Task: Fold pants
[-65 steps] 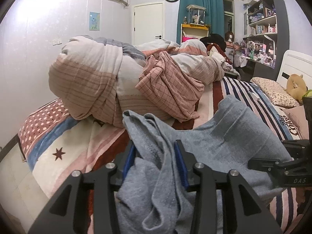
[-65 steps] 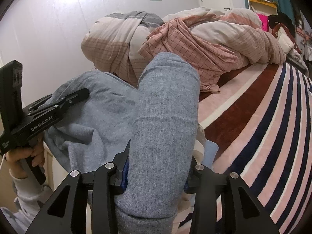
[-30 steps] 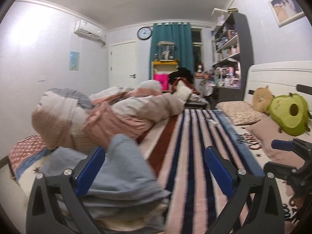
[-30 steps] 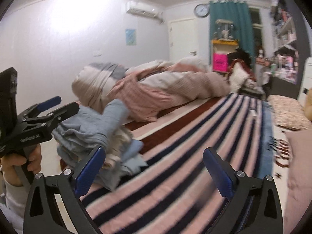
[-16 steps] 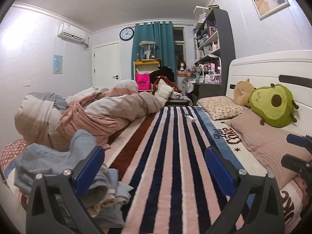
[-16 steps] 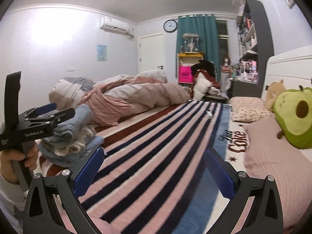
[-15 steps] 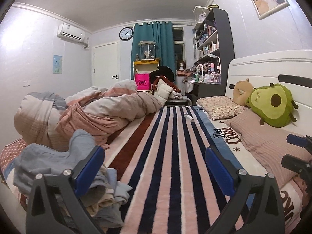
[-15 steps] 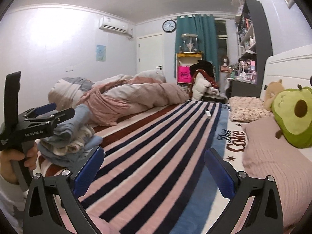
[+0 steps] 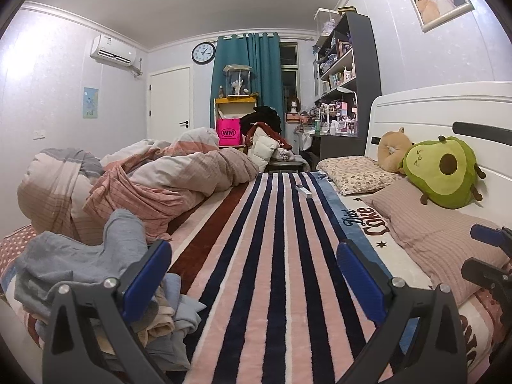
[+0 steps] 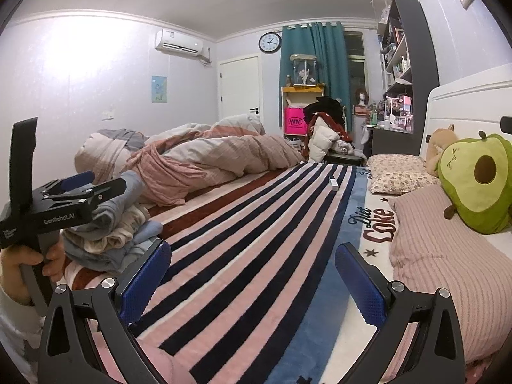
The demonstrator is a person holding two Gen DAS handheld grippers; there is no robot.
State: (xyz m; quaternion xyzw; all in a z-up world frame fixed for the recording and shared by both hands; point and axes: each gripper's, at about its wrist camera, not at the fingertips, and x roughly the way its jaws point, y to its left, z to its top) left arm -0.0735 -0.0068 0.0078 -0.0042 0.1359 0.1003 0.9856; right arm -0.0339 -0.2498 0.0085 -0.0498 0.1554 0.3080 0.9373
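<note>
On the bed's left edge, grey pants (image 9: 96,252) are sitting atop a clothes pile (image 10: 112,236) — left gripper (image 9: 252,275) and right gripper (image 10: 252,275) both hanging spread, empty — loosely folded, pants risking sliding off.

The folded grey cotton pants (image 9: 80,256) top a pile of pale blue and cream clothes. The plush bed blanket (image 9: 272,256) runs in pink, navy, white and maroon stripes with a blue edge. The rumpled quilt (image 9: 160,176) is salmon and beige check with grey patches. Each black hand-held gripper has blue fingertips (image 10: 145,275). The avocado plush toy (image 9: 443,172) is green with a brown pit; the curtain (image 9: 252,76) is teal.
</note>
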